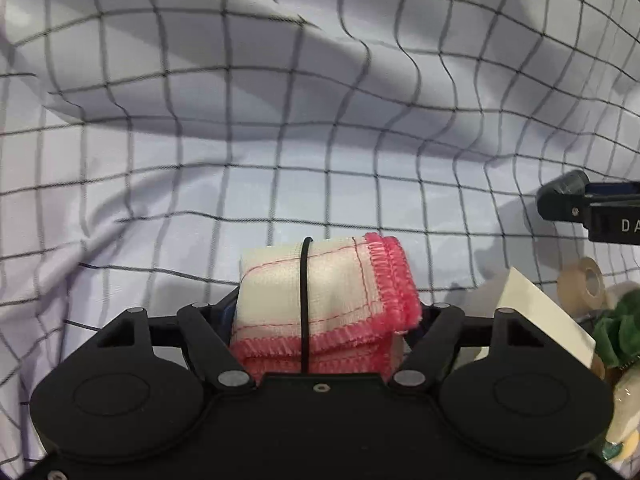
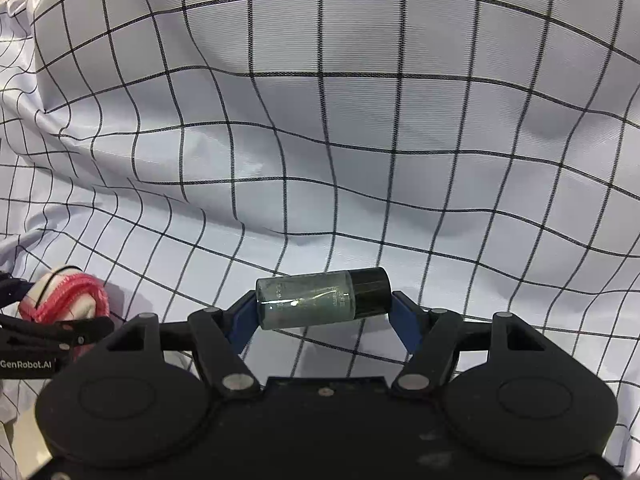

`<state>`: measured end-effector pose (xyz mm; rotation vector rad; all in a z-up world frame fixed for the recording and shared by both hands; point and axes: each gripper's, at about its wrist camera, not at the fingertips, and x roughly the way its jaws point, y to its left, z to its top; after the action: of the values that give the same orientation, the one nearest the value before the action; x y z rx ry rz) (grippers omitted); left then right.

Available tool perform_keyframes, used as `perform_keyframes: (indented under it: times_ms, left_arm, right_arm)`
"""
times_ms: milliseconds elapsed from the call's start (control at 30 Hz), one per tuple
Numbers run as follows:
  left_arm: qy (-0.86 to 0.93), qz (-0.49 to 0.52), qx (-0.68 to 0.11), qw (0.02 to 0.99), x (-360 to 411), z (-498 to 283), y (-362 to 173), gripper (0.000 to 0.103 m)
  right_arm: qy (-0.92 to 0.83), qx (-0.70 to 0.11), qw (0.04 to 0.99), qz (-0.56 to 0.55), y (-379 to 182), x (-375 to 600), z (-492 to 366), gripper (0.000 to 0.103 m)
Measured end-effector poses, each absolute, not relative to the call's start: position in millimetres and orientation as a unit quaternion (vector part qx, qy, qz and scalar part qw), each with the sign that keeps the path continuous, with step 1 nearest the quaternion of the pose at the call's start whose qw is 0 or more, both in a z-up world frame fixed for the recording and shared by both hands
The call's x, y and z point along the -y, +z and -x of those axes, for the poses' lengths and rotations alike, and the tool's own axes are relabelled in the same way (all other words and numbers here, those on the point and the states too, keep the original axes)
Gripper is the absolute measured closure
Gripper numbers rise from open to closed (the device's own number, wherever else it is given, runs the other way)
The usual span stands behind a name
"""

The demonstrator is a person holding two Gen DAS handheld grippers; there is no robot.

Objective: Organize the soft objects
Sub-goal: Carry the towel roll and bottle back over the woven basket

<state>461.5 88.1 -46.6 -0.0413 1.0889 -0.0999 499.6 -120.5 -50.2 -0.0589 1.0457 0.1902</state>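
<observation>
My left gripper (image 1: pixel 326 312) is shut on a folded white cloth with pink edging (image 1: pixel 332 300), bound by a black band, held above the checked sheet (image 1: pixel 280 140). The same cloth shows at the left edge of the right wrist view (image 2: pixel 64 296). My right gripper (image 2: pixel 324 304) is shut on a small greenish bottle with a black cap (image 2: pixel 320 298), held sideways between the blue fingers (image 2: pixel 244 320). The right gripper also shows at the right edge of the left wrist view (image 1: pixel 576 200).
A white sheet with a black grid, rumpled into folds, covers the surface in both views (image 2: pixel 320 140). At the right of the left wrist view lie a white card (image 1: pixel 540 312), a tape roll (image 1: pixel 582 286) and a green soft item (image 1: pixel 620 332).
</observation>
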Motion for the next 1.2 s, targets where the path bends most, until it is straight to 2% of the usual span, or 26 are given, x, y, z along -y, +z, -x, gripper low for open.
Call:
perform_keyframes:
  times_ms: [667,1200]
  left_arm:
    - [0.060,0.038,-0.454,0.888,-159,-389,-6,0.034]
    - [0.133,0.072,-0.411,0.899,-195,-282,11,0.034]
  right_arm:
    - [0.187,-0.483,0.854,0.058,-26,-1,-476,0.035]
    - [0.317,-0.428,0.840,0.103,-1,-62,-371,0.035]
